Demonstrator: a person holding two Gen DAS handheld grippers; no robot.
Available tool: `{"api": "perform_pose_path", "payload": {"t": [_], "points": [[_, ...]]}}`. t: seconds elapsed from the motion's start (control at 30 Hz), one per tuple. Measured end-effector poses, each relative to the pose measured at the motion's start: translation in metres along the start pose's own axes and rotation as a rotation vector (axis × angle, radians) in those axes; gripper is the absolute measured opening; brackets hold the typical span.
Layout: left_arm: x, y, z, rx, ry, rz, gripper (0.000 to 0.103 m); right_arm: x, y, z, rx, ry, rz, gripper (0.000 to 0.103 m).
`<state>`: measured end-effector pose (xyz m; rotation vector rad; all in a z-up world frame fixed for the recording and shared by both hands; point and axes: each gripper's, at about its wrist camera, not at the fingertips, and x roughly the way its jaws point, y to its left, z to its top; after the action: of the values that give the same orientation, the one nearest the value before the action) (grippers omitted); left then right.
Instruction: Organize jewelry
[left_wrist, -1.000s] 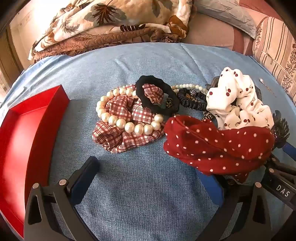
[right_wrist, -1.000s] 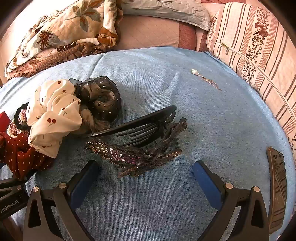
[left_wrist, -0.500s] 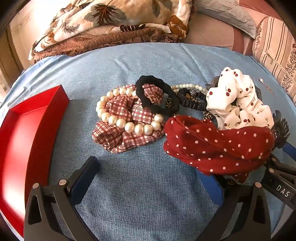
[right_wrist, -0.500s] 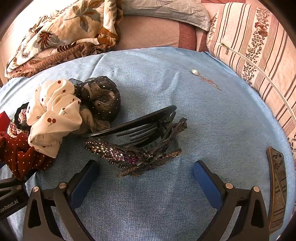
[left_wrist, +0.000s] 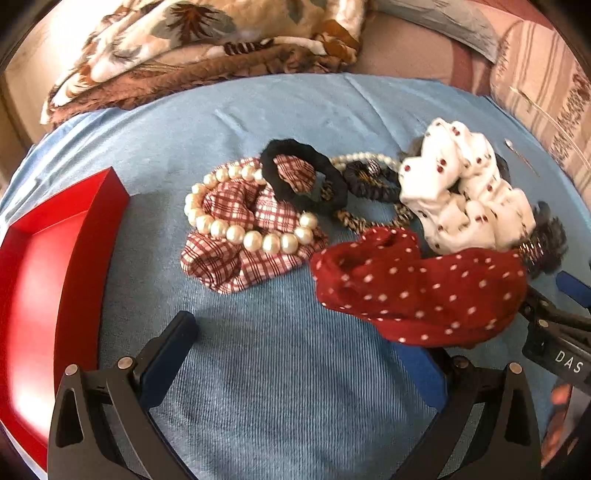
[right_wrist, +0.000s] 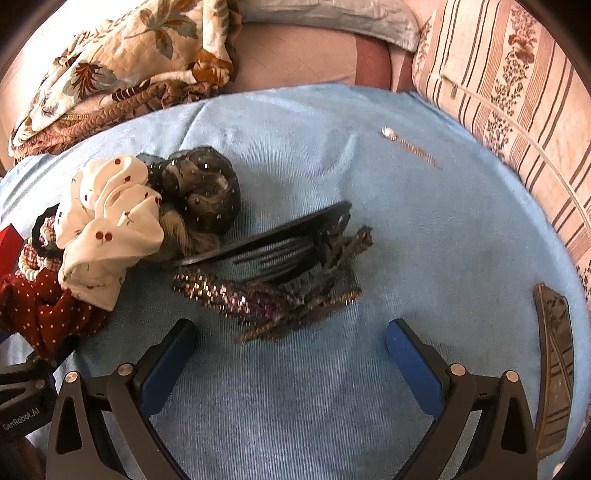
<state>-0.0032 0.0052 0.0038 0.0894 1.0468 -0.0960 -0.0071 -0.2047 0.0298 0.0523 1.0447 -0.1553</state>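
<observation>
A pile of hair accessories lies on the blue cloth. In the left wrist view a pearl bracelet (left_wrist: 236, 232) rests on a plaid scrunchie (left_wrist: 240, 258), with a black scrunchie (left_wrist: 295, 181) behind. A red polka-dot scrunchie (left_wrist: 417, 291) covers my right fingertip there, and a white cherry scrunchie (left_wrist: 461, 195) lies beyond. My left gripper (left_wrist: 295, 339) is open just short of the pile. In the right wrist view my right gripper (right_wrist: 291, 339) is open near a sequined hair clip (right_wrist: 236, 295) and a black comb clip (right_wrist: 273, 240). A small pendant chain (right_wrist: 406, 146) lies farther off.
A red tray (left_wrist: 40, 280) sits at the left edge of the cloth. A floral quilt (left_wrist: 192, 48) is bunched behind, and a striped pillow (right_wrist: 517, 92) borders the right. A dark patterned flat piece (right_wrist: 554, 369) lies at the right edge. Bare blue cloth (right_wrist: 443, 229) spreads to the right.
Both views have shifted slightly and blurred, as both grippers move a little. Nothing on the cloth has been picked up or displaced.
</observation>
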Motion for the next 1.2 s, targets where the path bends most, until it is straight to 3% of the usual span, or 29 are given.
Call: {"api": "perform_pose_path", "payload": {"t": [0.2,0.4,0.57,0.77,1.03,1.2], "points": [[-0.024,0.006,-0.017,-0.050,0.012,-0.048,0.103,-0.010,0.000,-0.010,-0.021,0.023,0.006,0.103],[-0.088,0.015,-0.041,-0.091,-0.149,-0.032,0.103,-0.034,-0.005,-0.021,0.036,-0.017,0.015,0.103],[-0.143,0.022,-0.064,-0.107,-0.324,0.083,0.103,-0.074,-0.009,-0.036,0.076,-0.140,0.020,0.103],[-0.182,0.024,-0.074,-0.092,-0.447,0.195,0.103,-0.109,-0.009,-0.057,0.106,-0.249,0.027,0.103],[-0.201,0.027,-0.089,-0.080,-0.452,0.153,0.103,-0.137,0.003,-0.074,0.080,-0.429,-0.039,0.103],[-0.206,0.025,-0.094,-0.086,-0.466,0.152,0.103,-0.142,0.009,-0.077,0.044,-0.432,0.008,0.103]]}}
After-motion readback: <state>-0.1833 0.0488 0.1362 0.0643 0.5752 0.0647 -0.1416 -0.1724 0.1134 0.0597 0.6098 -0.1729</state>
